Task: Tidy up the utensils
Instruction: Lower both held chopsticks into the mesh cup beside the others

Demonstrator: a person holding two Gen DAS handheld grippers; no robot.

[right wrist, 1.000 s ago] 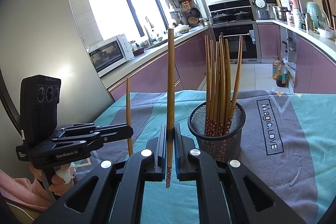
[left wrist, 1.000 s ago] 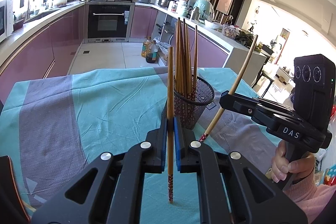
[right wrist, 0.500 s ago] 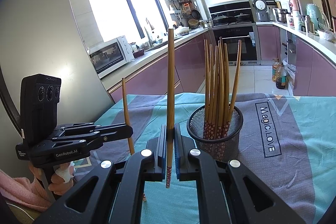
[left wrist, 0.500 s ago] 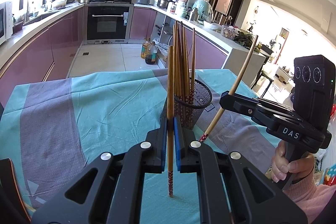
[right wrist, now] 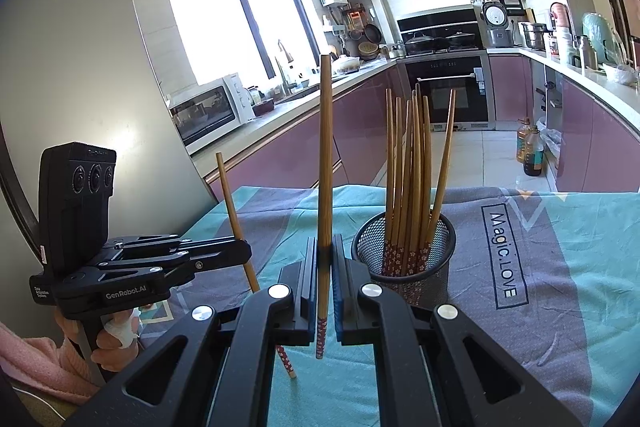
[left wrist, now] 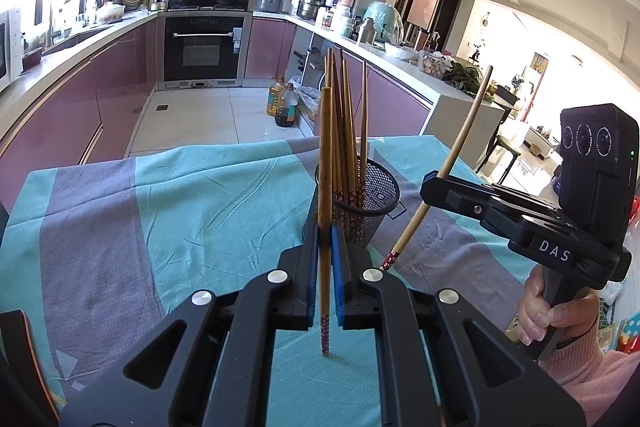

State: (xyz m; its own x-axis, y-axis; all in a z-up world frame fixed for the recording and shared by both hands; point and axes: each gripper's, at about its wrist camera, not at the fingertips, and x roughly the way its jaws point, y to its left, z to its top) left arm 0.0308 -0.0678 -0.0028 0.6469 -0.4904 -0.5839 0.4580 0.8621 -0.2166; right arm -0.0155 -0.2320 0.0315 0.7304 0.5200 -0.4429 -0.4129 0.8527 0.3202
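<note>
My left gripper (left wrist: 325, 269) pinches one upright brown wooden chopstick (left wrist: 325, 187); my right gripper (right wrist: 325, 285) pinches another (right wrist: 325, 163), both near the black mesh cup (right wrist: 404, 259) of chopsticks on the teal-and-grey tabletop (right wrist: 560, 307). Risk: a chopstick could catch the rim and tip the cup. Only the right view shows the cup unobstructed.

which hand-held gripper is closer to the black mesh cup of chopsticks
Right, probably. The right hand-held gripper has the black mesh cup just beside its fingertips; the left hand-held gripper sits further off, across a clear gap.
</note>
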